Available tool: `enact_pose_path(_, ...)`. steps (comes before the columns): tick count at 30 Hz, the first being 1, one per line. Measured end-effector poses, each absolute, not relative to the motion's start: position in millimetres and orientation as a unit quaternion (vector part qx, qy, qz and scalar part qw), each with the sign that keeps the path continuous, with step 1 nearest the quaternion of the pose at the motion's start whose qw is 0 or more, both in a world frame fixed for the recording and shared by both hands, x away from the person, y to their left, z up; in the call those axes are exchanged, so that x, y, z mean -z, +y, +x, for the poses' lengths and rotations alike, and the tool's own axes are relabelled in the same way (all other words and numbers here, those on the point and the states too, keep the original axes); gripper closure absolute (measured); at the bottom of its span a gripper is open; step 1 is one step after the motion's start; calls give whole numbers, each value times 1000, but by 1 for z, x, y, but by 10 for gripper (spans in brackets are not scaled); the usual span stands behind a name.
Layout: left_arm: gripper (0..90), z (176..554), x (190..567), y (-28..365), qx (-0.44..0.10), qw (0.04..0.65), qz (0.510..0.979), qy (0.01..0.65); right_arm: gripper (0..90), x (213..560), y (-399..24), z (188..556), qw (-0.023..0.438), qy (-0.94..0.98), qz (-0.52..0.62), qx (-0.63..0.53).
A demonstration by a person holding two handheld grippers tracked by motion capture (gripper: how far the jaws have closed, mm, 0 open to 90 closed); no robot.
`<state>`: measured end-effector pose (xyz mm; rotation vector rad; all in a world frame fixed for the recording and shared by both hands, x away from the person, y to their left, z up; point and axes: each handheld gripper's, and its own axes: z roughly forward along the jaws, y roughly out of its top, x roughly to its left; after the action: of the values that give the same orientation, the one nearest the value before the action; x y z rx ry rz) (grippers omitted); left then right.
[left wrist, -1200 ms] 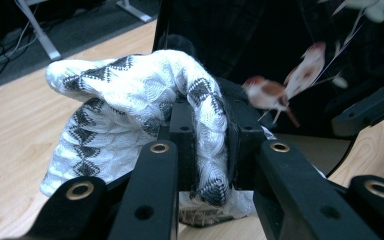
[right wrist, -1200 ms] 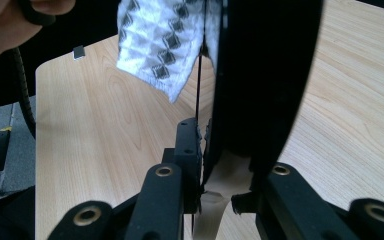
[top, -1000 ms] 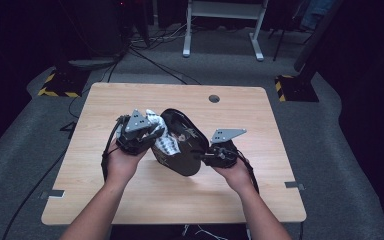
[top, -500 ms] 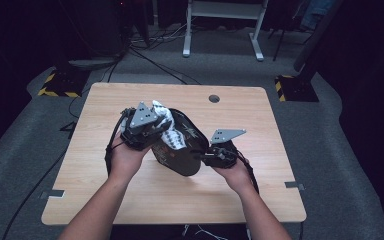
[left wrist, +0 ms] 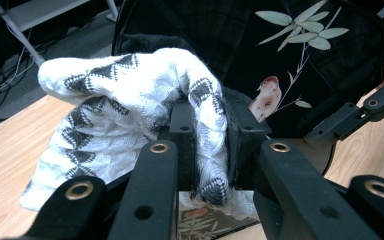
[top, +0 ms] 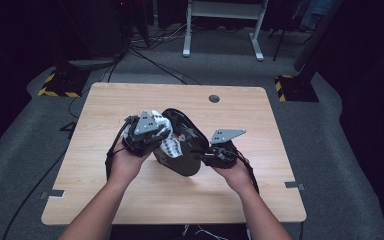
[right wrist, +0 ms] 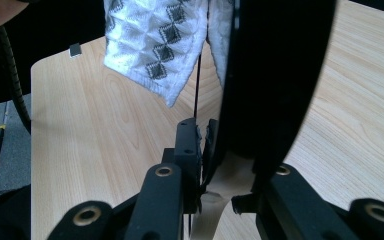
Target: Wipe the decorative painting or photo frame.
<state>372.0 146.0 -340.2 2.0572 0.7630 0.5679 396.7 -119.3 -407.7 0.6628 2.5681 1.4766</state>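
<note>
A black pouch (top: 186, 150) printed with a bird and leaves is held tilted above the wooden table (top: 105, 102) between both hands. My left gripper (top: 152, 134) is at the pouch's left side, shut on a white knitted cloth (top: 169, 146) with black diamonds. In the left gripper view the cloth (left wrist: 125, 95) bunches over the left gripper (left wrist: 207, 130), with the pouch (left wrist: 280, 55) just behind. My right gripper (right wrist: 205, 135) is shut on the edge of the pouch (right wrist: 275, 75), and the cloth (right wrist: 155, 40) hangs beyond. In the high view the right gripper (top: 209, 157) is at the pouch's lower right.
A round cable hole (top: 214, 98) sits near the table's far edge. Behind the table stand a white frame (top: 222, 12) and yellow-black striped bases (top: 57, 90) on grey carpet, with cables (top: 145, 47) across the floor. A cable trails from the left hand.
The left gripper with the cloth has shifted slightly against the pouch's left side. The right hand and the pouch have stayed in place.
</note>
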Motion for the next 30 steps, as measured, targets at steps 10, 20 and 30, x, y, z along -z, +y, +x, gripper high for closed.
enact_pose_path(10, 774, 371, 318, 142, -250, 425, 822, 285, 786, 408, -120, 397, 53, 845, 217, -485)
enact_pose_path(20, 775, 372, 348, 148, -231, 407, 835, 289, 785, 408, -119, 396, 54, 846, 217, -485)
enact_pose_path(30, 774, 375, 351, 153, -206, 425, 829, 299, 786, 408, -119, 396, 53, 846, 217, -485)
